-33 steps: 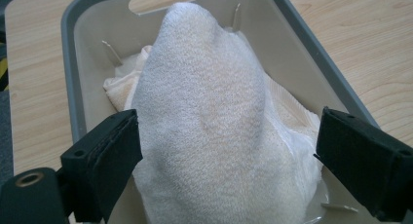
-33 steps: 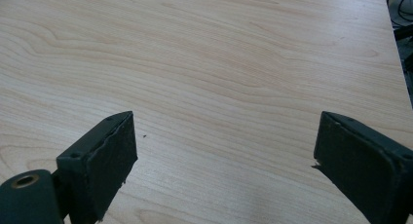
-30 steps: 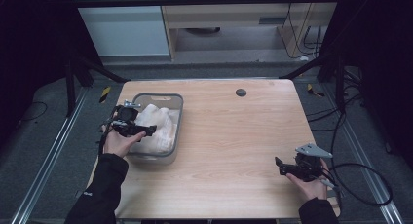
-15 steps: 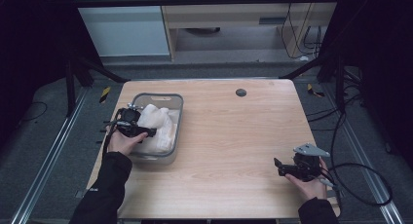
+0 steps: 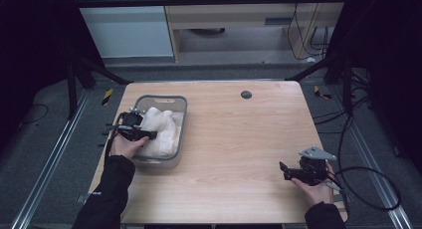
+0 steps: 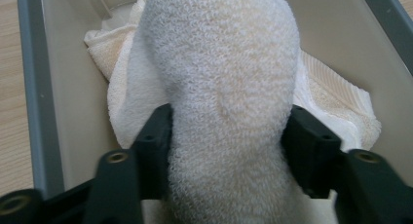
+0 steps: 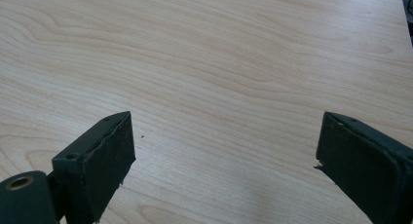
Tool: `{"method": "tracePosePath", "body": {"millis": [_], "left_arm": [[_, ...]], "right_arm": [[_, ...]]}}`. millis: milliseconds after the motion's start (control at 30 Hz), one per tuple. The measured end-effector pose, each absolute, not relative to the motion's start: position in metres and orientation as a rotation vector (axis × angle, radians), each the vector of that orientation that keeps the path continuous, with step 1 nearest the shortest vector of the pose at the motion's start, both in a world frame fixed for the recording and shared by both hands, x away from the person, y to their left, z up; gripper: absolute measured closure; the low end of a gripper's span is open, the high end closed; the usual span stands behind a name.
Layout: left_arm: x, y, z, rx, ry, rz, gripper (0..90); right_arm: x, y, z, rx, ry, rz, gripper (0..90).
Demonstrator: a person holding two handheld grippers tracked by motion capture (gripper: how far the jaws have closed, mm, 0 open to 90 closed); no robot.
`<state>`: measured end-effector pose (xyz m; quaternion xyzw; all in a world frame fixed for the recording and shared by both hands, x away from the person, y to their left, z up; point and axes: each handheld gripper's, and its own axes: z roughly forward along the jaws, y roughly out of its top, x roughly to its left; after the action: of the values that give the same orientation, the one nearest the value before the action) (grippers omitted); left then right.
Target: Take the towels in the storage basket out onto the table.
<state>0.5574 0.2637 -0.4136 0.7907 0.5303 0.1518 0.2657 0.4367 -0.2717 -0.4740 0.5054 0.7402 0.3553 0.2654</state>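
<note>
- Over at nine o'clock, left tool [image 5: 149, 135] is clamped round a white towel [image 6: 224, 87] bunched in the grey bin [image 5: 182, 120], seemingly to lift it.
- Right tool [image 5: 282, 171], four o'clock, gapes empty above the surface [image 7: 234, 63], apparently waiting.

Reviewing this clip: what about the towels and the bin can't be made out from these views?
- Left gripper view: the raised towel hides the bin floor behind it and the left gripper jaws' inner faces.
- High view: how many towels lie in the bin is unclear; folds are too small, and the hand covers part.
- Right gripper view: right gripper jaws stand apart over bare table; bin out of frame.
</note>
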Motion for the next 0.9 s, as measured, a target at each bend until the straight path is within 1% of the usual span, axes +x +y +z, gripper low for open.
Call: {"method": "tracePosePath", "body": {"millis": [33,67,100,133,200,233,267,300,533,600,900], "left_arm": [[0.557,0.263,-0.414,2.136,1.434,0.415,52.4],[0.557,0.263,-0.414,2.134,1.437,0.415,52.4],[0.557,0.263,-0.414,2.123,1.455,0.414,58.4],[0.557,0.263,-0.414,2.123,1.455,0.414,60.9],[0.557,0.262,-0.414,2.125,1.459,0.415,65.3],[0.557,0.26,-0.413,2.134,1.456,0.419,65.3],[0.556,0.259,-0.413,2.141,1.451,0.429,68.5],[0.556,0.258,-0.412,2.146,1.444,0.436,69.6],[0.551,0.26,-0.407,2.13,1.418,0.46,71.8],[0.548,0.262,-0.4,2.107,1.406,0.486,71.9],[0.539,0.271,-0.38,2.059,1.371,0.524,72.0]], "right_arm": [[0.437,-0.272,-0.474,1.362,2.003,0.958,7.2],[0.437,-0.272,-0.474,1.362,2.003,0.958,7.2],[0.437,-0.271,-0.474,1.366,2.006,0.958,7.1],[0.437,-0.271,-0.474,1.366,2.006,0.958,7.1],[0.437,-0.271,-0.475,1.366,2.01,0.96,7.2],[0.437,-0.271,-0.475,1.37,2.012,0.962,7.2],[0.437,-0.271,-0.475,1.366,2.016,0.956,7.2],[0.437,-0.271,-0.475,1.365,2.017,0.955,7.3],[0.438,-0.271,-0.475,1.362,2.02,0.957,7.5],[0.438,-0.27,-0.476,1.367,2.02,0.958,7.5],[0.438,-0.271,-0.475,1.358,2.02,0.958,7.6]]}}
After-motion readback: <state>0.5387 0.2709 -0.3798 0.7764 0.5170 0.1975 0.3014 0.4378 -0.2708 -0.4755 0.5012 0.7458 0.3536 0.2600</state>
